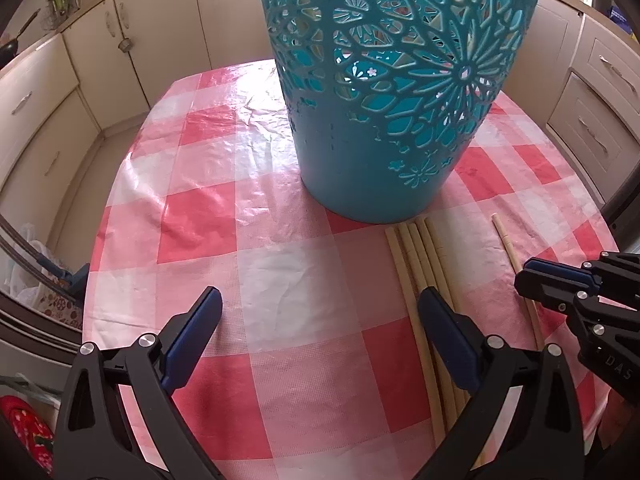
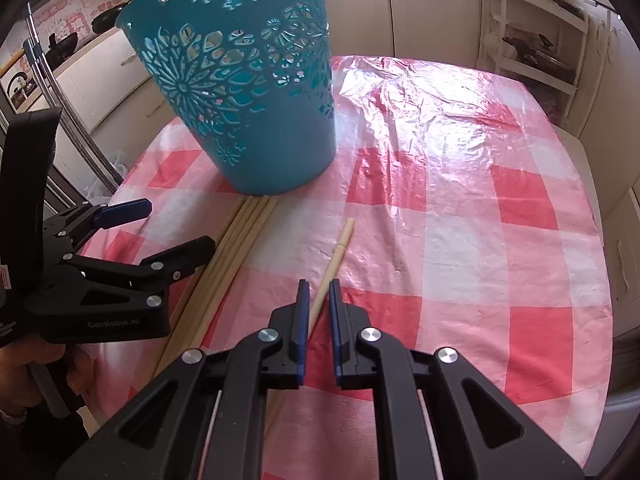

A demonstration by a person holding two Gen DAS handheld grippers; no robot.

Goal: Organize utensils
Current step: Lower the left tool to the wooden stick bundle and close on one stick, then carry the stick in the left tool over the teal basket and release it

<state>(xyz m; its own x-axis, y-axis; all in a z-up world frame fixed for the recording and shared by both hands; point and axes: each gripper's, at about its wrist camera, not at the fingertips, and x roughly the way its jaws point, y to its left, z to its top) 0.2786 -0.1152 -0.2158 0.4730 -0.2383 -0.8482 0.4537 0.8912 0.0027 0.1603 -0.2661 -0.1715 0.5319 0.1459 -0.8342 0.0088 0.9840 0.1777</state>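
A table [image 2: 460, 216] under a glossy pink-and-white checked plastic cloth carries all task items. A teal openwork basket [image 2: 248, 92] with flower cut-outs stands upright toward the far edge. A bundle of pale wooden chopsticks [image 1: 420, 264] lies flat on the cloth, far ends just short of the basket's base, running toward the near edge. A single chopstick [image 2: 340, 248] lies apart from the bundle, to its right. The left gripper [image 1: 320, 320] hangs over the cloth with jaws spread wide and nothing between them; its right finger overlaps the bundle. Its body carries the marking "GenRobot.AI". The right gripper [image 2: 319, 312] has its jaws drawn almost together on the single chopstick, which passes between the blue pads [image 2: 303, 312].
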